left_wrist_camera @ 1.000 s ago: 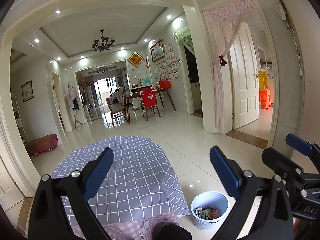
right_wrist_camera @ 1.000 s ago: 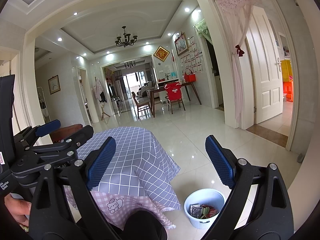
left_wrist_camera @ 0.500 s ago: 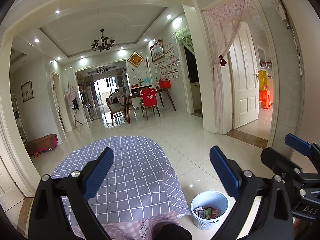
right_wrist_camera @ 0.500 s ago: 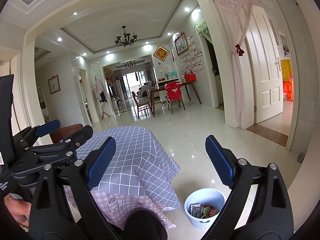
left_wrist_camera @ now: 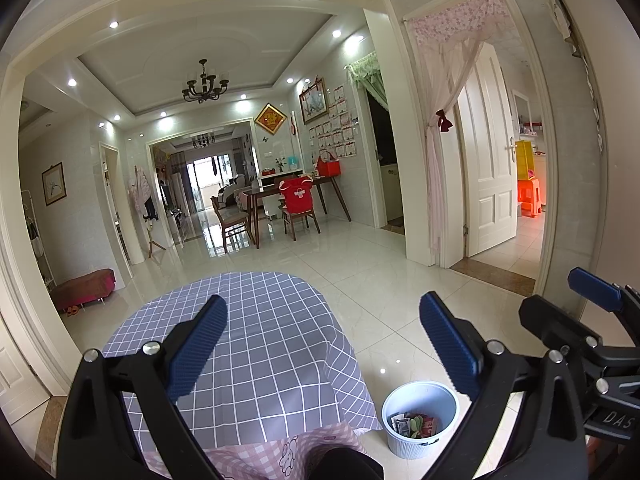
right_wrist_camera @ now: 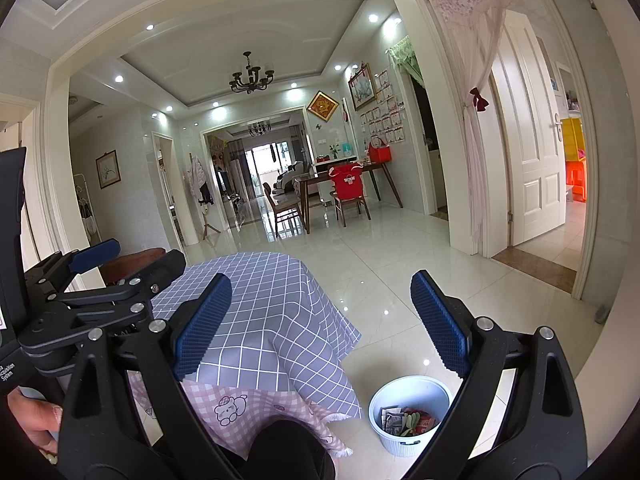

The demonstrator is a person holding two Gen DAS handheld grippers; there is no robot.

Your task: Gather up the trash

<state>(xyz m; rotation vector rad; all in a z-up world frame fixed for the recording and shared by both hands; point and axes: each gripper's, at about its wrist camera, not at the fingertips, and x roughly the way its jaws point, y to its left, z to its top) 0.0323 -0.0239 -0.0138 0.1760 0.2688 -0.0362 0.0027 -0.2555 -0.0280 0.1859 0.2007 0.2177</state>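
Observation:
A small white ribbed bin (left_wrist_camera: 420,420) (right_wrist_camera: 408,416) stands on the tiled floor beside the table, with several crumpled wrappers (left_wrist_camera: 412,424) (right_wrist_camera: 406,426) inside. My left gripper (left_wrist_camera: 324,344) is open and empty, held high over the table's near edge. Its blue pads are far apart. My right gripper (right_wrist_camera: 320,320) is open and empty too, raised beside the left one. In the right wrist view the left gripper (right_wrist_camera: 100,276) shows at the left, with a hand (right_wrist_camera: 32,416) beneath it.
A round table under a grey-blue checked cloth (left_wrist_camera: 260,344) (right_wrist_camera: 260,300) fills the lower middle, with a pink cloth (right_wrist_camera: 240,404) underneath. Glossy floor tiles (left_wrist_camera: 380,280) run toward a dining table and chairs (left_wrist_camera: 296,204). A white door (left_wrist_camera: 488,168) stands open at the right.

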